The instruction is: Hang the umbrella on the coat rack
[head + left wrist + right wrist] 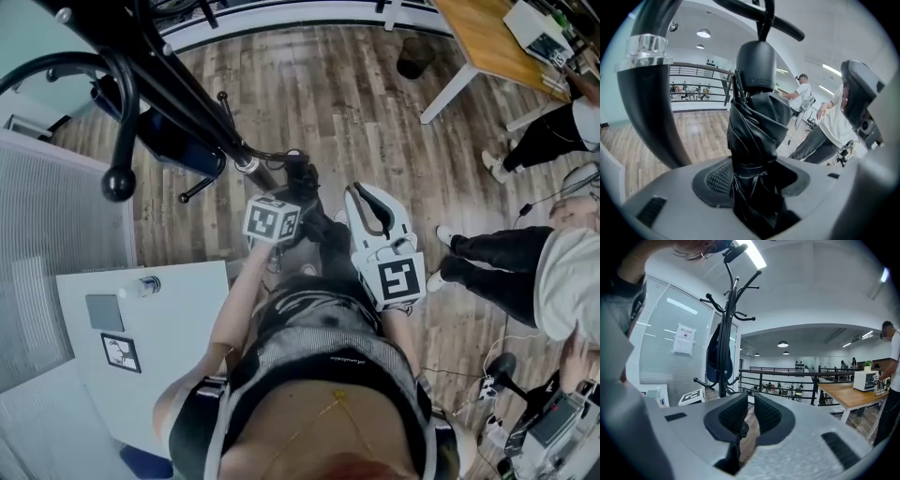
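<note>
The folded black umbrella (305, 178) (754, 122) stands upright in my left gripper (295, 202) (754, 173), which is shut on its canopy. Its round cap points up, and a thin strap (765, 18) runs from it to a black hook bar overhead. The black coat rack (178, 84) (724, 333) rises at upper left. Its thick pole (647, 93), with a clear ring, stands just left of the umbrella. My right gripper (371, 202) (750, 401) hovers to the right. Its jaws are drawn together to a narrow slit and hold nothing I can make out.
A dark blue bag (173, 141) hangs on the rack. A white cabinet (178, 375) stands at lower left, beside a ribbed grey partition (56, 244). A wooden table (487, 37) is at upper right. Bystanders (506, 272) stand close on the right, on the wood floor.
</note>
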The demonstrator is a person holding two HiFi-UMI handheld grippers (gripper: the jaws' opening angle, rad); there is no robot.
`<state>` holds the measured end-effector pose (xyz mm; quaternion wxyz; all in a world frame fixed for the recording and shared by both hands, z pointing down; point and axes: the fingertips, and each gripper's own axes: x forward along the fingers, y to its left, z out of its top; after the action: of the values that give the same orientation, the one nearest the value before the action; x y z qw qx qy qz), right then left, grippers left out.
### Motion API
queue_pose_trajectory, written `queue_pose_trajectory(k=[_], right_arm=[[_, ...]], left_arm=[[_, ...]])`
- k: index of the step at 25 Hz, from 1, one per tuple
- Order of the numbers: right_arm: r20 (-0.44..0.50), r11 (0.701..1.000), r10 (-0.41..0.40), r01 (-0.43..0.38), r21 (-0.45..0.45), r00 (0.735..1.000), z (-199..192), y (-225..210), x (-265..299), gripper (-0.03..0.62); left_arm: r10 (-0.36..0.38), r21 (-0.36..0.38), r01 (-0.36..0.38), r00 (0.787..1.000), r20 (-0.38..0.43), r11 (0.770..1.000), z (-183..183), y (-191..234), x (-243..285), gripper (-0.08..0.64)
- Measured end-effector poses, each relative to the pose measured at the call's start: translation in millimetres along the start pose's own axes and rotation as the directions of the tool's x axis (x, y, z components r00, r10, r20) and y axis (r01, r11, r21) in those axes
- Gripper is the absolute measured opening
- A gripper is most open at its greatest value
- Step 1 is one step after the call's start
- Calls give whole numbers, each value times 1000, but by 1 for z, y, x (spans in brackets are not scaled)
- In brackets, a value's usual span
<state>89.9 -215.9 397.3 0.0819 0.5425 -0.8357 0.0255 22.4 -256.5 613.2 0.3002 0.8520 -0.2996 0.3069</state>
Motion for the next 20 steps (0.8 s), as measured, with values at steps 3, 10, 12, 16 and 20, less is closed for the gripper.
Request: queue_pose_trajectory(k=[3, 10, 12, 16, 20], right_arm=[[-4, 1000, 6, -6, -4, 1000, -1, 2, 1, 44], [-11, 1000, 15, -15, -15, 1000, -2, 4, 4, 44], [-11, 1000, 15, -15, -15, 1000, -1, 5, 5, 44], [-10, 1000, 20, -20, -13, 1000, 0, 8, 7, 44], [-12, 1000, 23, -23, -13, 1000, -1, 10, 8, 44]], left_arm=[[9, -18, -9, 1000, -1, 1000, -4, 6, -1, 229], [33, -51, -33, 999, -7, 998, -12, 19, -4, 230], [34, -56, -34, 999, -8, 998, -13, 21, -4, 230], [43, -67, -43, 999, 0, 997, -14, 25, -4, 230], [22, -87, -23, 1000, -13, 996, -25, 27, 3, 232]])
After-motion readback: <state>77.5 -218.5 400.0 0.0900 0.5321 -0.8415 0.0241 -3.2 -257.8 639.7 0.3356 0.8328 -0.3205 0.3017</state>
